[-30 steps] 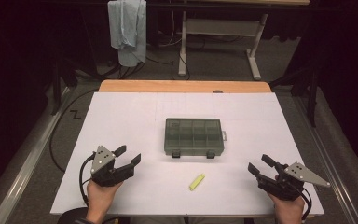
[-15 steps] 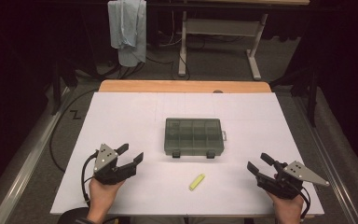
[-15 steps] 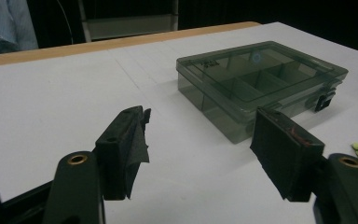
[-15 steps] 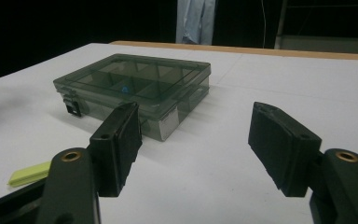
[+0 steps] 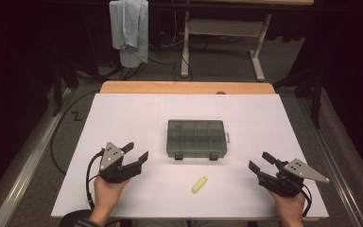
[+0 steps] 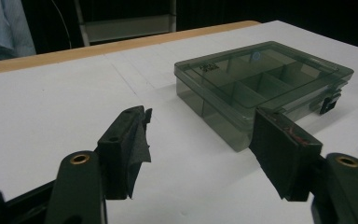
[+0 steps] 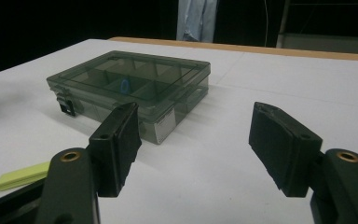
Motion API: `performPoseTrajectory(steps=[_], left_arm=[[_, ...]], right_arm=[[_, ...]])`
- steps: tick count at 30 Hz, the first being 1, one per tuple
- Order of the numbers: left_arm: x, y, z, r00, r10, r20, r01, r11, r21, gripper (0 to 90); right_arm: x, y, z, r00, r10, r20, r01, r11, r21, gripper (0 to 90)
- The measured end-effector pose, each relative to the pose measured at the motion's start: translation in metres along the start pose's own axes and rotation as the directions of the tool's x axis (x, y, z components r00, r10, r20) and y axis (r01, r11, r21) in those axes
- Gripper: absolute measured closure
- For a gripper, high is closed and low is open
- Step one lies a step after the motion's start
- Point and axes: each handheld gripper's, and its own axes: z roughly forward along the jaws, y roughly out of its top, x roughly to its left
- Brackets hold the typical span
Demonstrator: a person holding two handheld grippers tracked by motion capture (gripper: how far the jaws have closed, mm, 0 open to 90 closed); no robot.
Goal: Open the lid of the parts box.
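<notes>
Both tongs — left gripper [image 5: 138,152], right gripper [image 5: 258,161] — gape empty, flanking the closed smoky-green plastic compartment box [image 5: 196,138], poised to approach it — yellow-green flat strip [image 5: 199,184] in front.

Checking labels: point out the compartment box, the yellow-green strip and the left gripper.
compartment box [image 5: 196,137], high view, lid centre
yellow-green strip [image 5: 199,184], high view, its middle
left gripper [image 5: 136,153], high view, between fingertips

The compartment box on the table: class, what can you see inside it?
Through the closed tinted lid of the compartment box, dividers form small compartments, and one holds a small blue item. The tint and lid hide whatever else the other compartments may hold.
</notes>
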Motion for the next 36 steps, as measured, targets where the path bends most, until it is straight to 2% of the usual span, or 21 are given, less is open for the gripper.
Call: performPoseTrajectory(steps=[10, 19, 36], left_arm=[[-0.001, 0.000, 0.009, 0.9999, 0.006, 0.013, -0.006, 0.9998, 0.020, 36.6], [-0.001, 0.000, 0.017, 0.9998, 0.006, 0.017, -0.007, 0.9995, 0.031, 36.6], [-0.003, 0.002, 0.030, 0.9995, 0.006, 0.031, -0.007, 0.9993, 0.038, 36.9]], right_arm=[[0.000, 0.002, 0.007, 0.9999, -0.012, 0.007, 0.012, 1.000, 0.003, 35.6], [0.002, 0.004, 0.018, 0.9996, -0.026, -0.004, 0.026, 1.000, 0.012, 35.7], [0.002, 0.006, 0.029, 0.9997, -0.023, -0.006, 0.023, 1.000, 0.002, 35.7]])
